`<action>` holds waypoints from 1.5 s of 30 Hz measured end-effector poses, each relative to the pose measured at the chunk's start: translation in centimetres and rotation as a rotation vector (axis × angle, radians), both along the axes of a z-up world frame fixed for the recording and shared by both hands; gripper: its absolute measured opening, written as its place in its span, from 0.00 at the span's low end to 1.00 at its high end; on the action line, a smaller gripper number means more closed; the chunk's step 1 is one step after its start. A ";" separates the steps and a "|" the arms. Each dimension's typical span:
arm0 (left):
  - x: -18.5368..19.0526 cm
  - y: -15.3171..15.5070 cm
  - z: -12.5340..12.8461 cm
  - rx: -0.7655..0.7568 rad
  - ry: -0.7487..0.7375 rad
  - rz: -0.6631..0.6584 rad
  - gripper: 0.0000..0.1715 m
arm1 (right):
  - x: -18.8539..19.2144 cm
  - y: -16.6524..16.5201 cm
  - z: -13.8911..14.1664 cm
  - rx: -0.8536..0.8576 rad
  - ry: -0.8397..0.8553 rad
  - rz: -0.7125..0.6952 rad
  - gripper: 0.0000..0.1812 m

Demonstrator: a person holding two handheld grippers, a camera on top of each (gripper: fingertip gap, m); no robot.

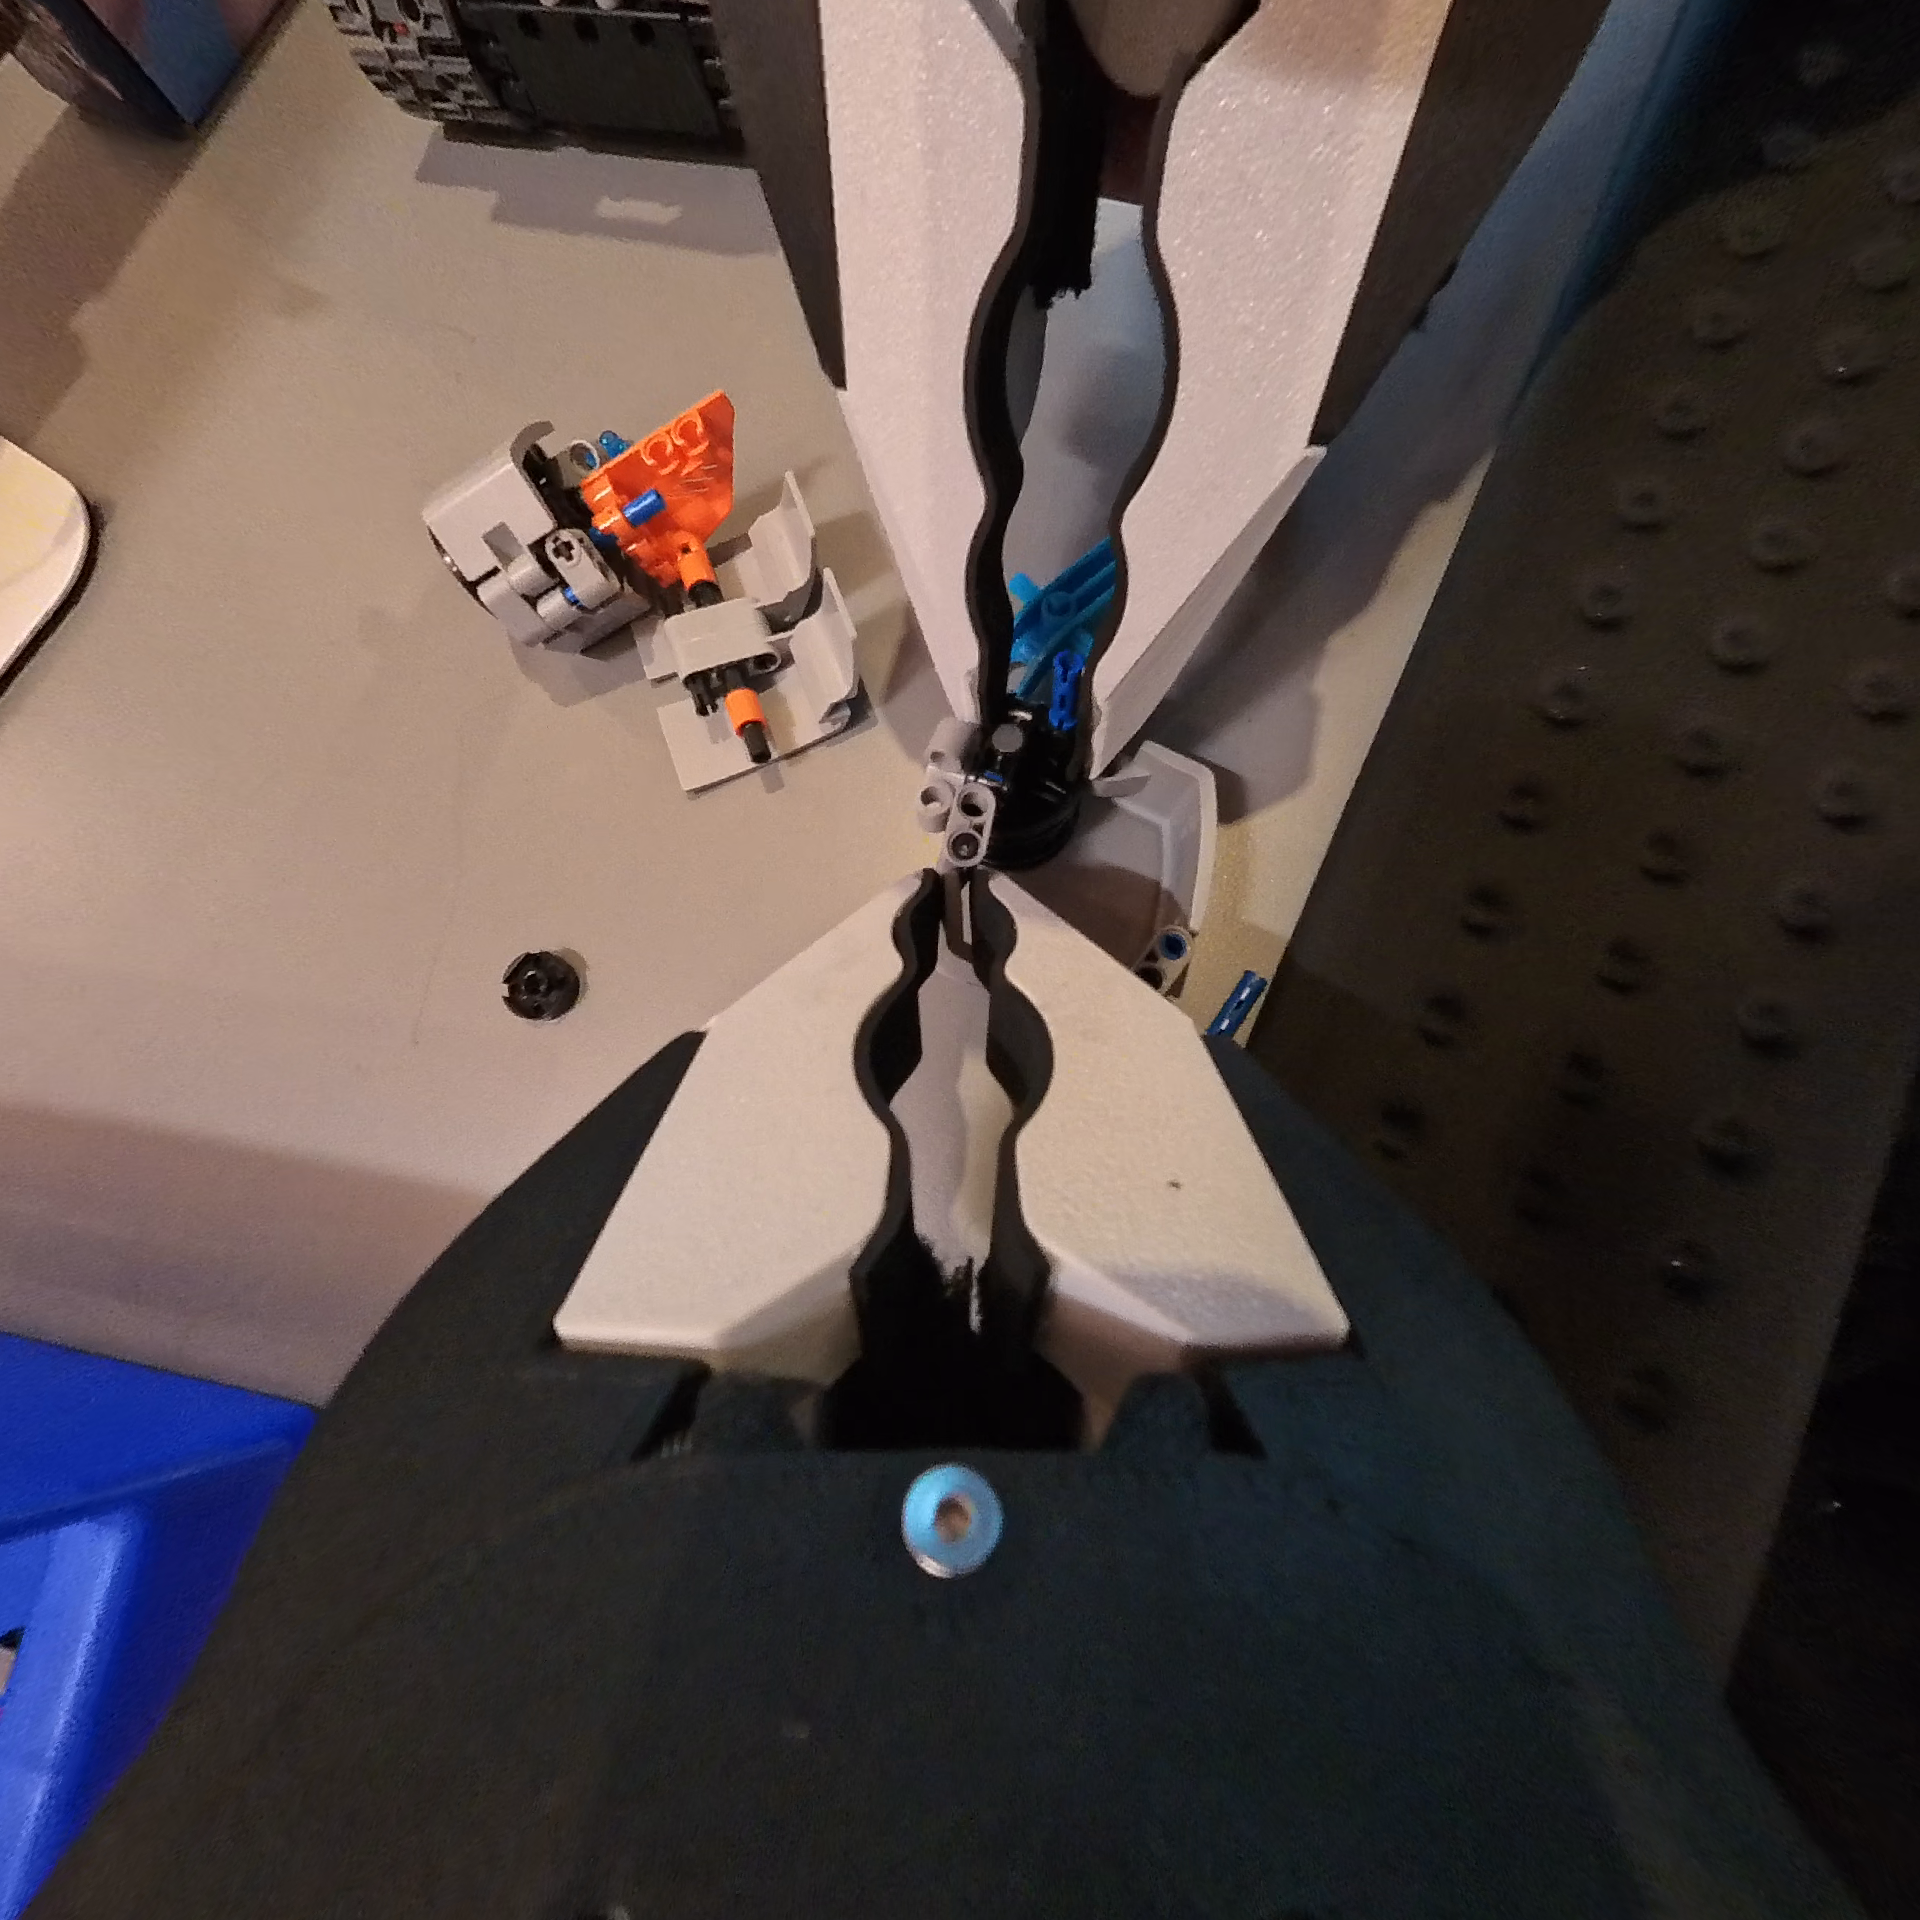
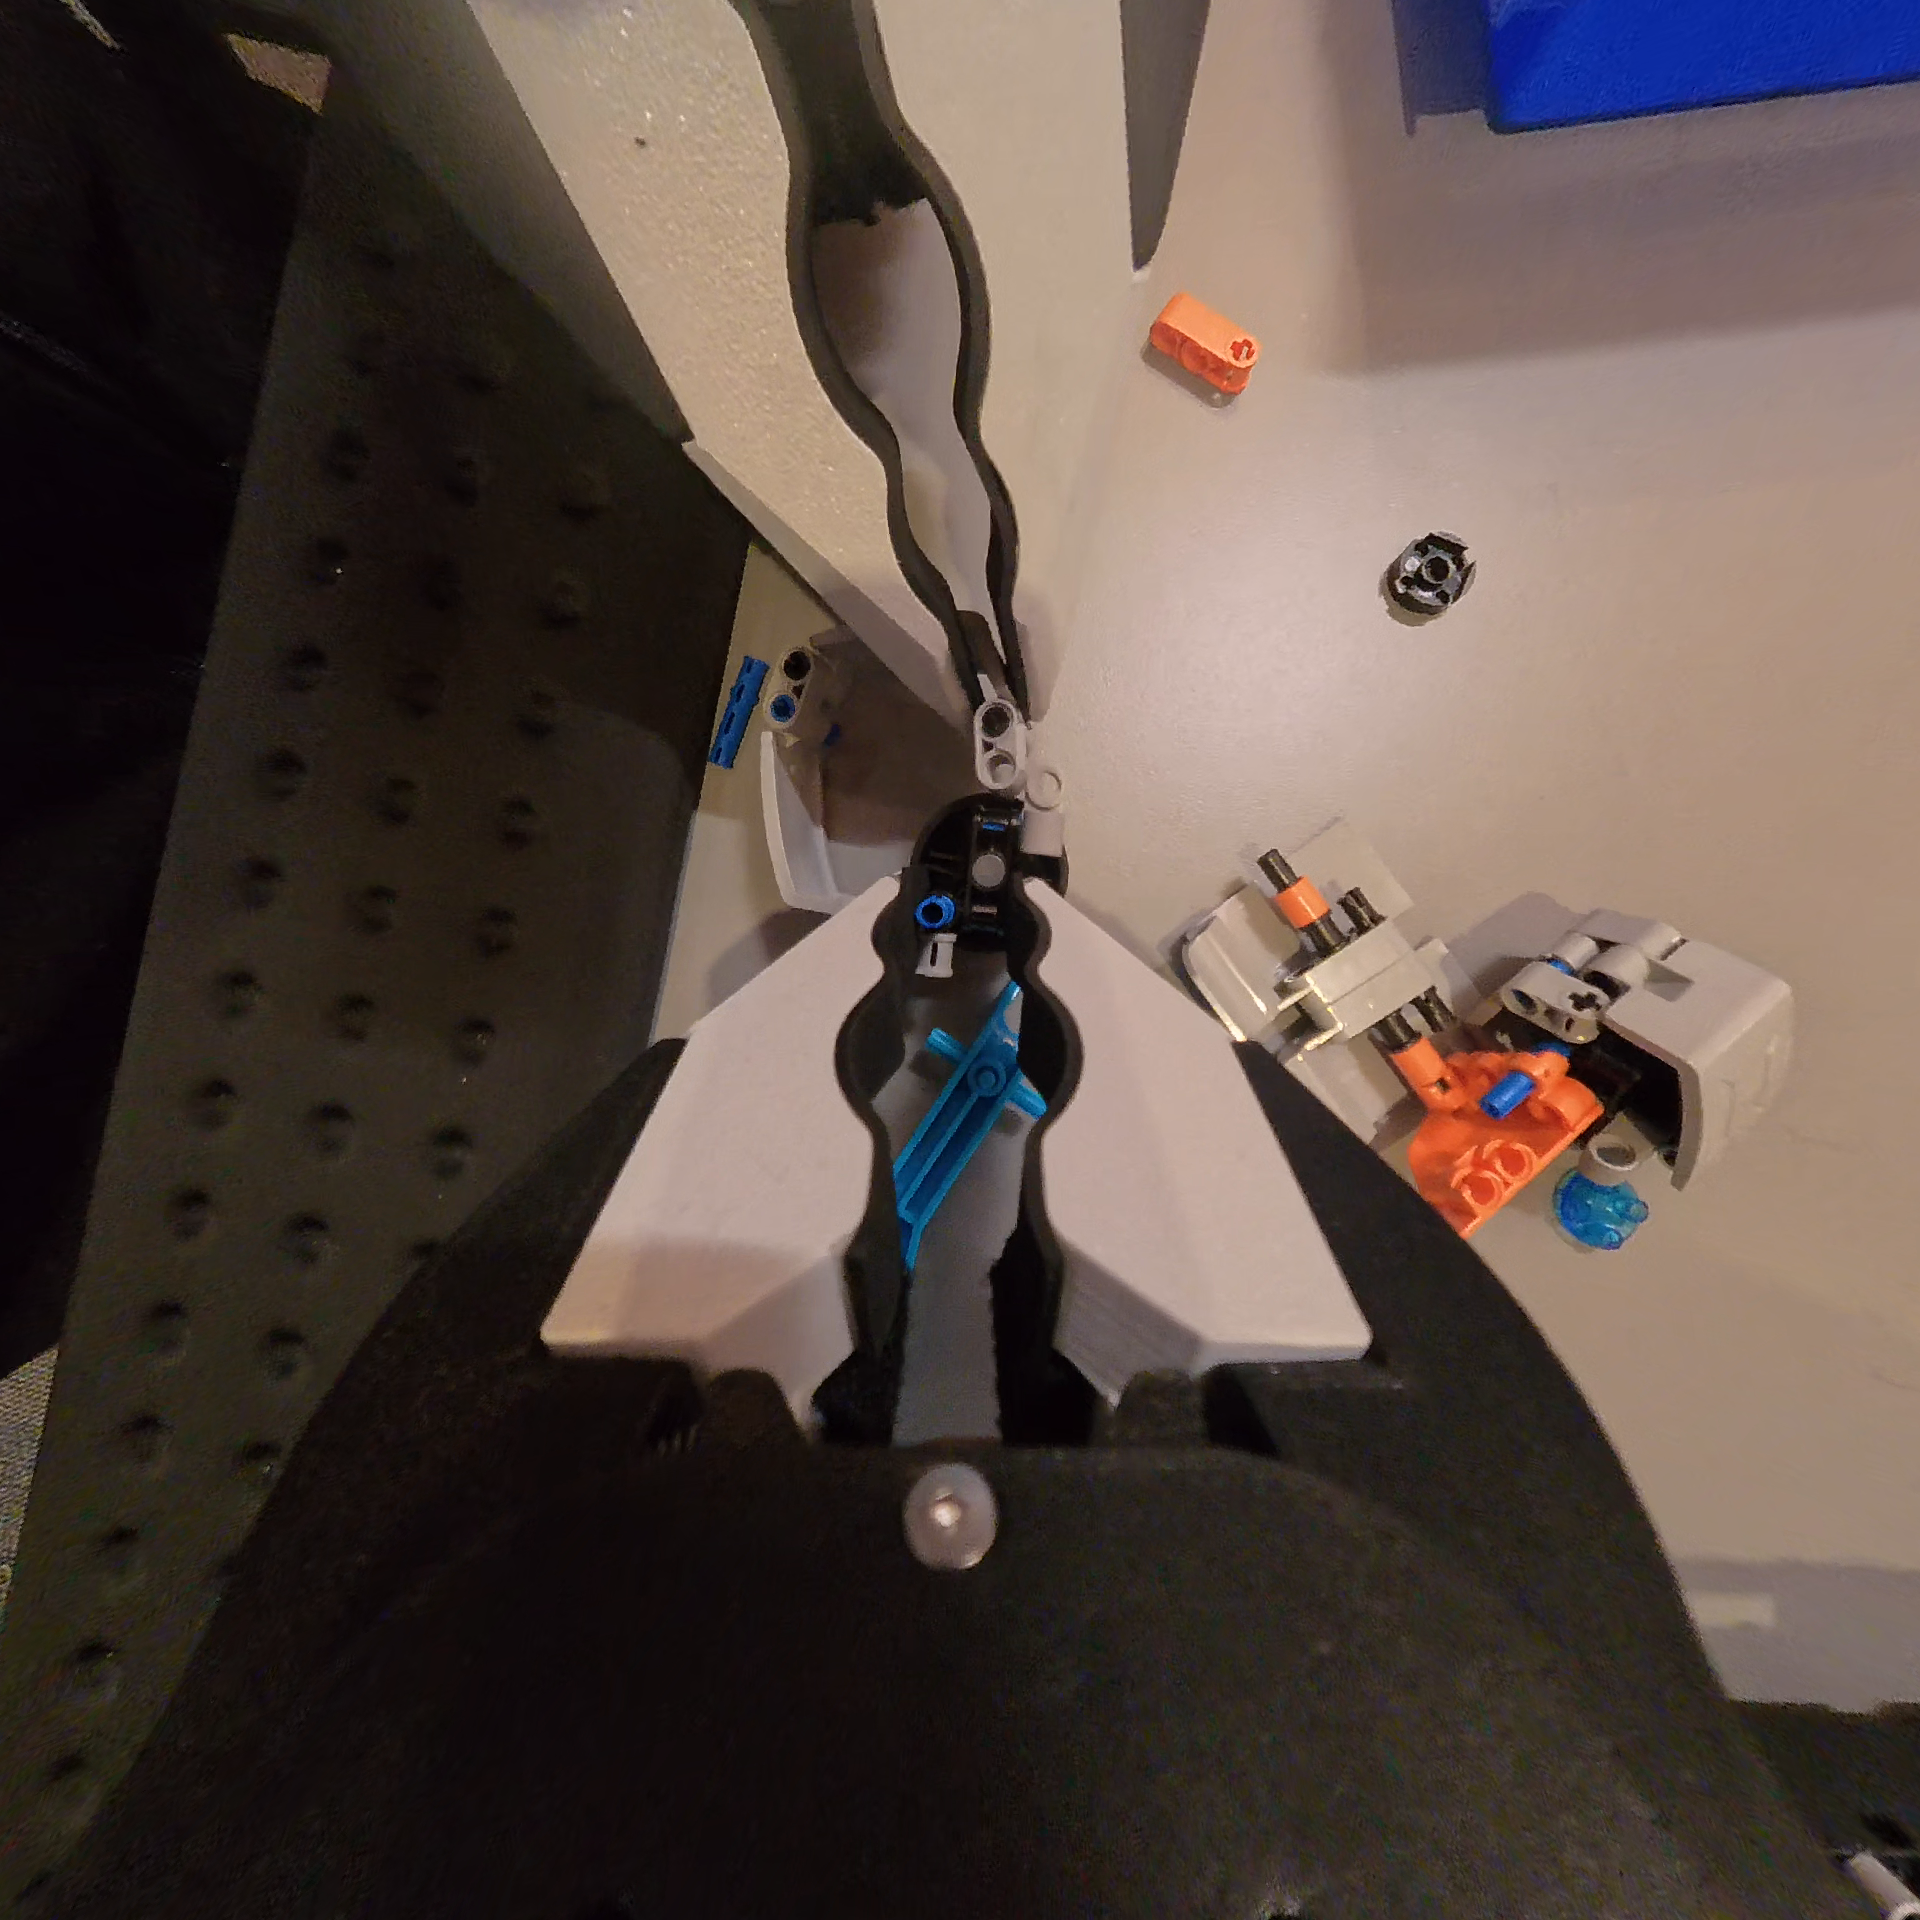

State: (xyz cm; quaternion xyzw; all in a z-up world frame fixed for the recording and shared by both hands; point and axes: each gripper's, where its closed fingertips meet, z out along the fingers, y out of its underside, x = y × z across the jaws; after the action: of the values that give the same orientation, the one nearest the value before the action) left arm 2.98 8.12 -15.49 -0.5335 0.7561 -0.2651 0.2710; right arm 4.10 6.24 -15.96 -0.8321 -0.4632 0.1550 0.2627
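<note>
The left gripper (image 1: pixel 961 894) has its fingers closed on a thin grey liftarm (image 1: pixel 964 821) at the very tips. The right gripper (image 2: pixel 971 914) has its fingers closed on a black-and-grey brick assembly (image 2: pixel 982 868) carrying a light-blue strut (image 2: pixel 961 1117) between the fingers. Both parts meet above the grey counter (image 1: pixel 260 831), tip to tip.

Risks, as judged from this position:
- The liftarm is held by a narrow edge; side load could twist it out of the grip.
- Misaligned holes could jam the joint.
- A dropped part could fall onto the orange-and-grey subassembly (image 1: pixel 644 582) or roll toward the black round piece (image 1: pixel 540 984).
</note>
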 end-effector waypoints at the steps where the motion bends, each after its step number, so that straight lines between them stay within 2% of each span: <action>1: 0.0 0.0 0.0 0.003 0.002 0.001 0.02 | 0.0 0.0 0.0 0.002 -0.004 0.003 0.07; 4: 0.1 1.1 0.5 0.024 -0.014 0.037 0.02 | -0.6 -0.3 0.0 0.006 -0.019 0.029 0.07; 8: -0.2 0.9 0.2 -0.005 0.015 0.020 0.02 | -0.7 -0.2 0.0 -0.004 0.003 0.023 0.07; 10: -0.4 0.5 0.0 -0.054 0.039 -0.002 0.02 | -0.7 -0.1 0.0 -0.012 0.017 0.016 0.07; 21: -0.6 0.3 -0.6 -0.110 0.129 -0.100 0.03 | -0.7 0.0 0.0 -0.004 0.017 0.013 0.07; 25: -0.4 0.1 -0.6 -0.098 0.103 -0.102 0.10 | -0.6 0.0 0.0 -0.003 0.025 0.011 0.07; 32: -0.4 0.4 -0.4 -0.069 0.075 -0.100 0.03 | -0.6 0.1 0.0 0.000 0.035 0.005 0.07; 37: -0.3 1.4 0.6 -0.072 0.017 -0.063 0.03 | -0.4 0.4 0.0 0.012 0.039 -0.014 0.09; 45: -0.4 2.2 1.5 -0.075 -0.039 -0.046 0.03 | 0.2 0.7 1.8 0.065 0.092 -0.035 0.13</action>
State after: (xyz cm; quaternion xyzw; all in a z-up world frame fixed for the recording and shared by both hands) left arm 2.61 10.28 -13.96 -0.5203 0.7525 -0.3096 0.2593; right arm 4.34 6.90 -14.12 -0.8232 -0.4407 0.1731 0.3134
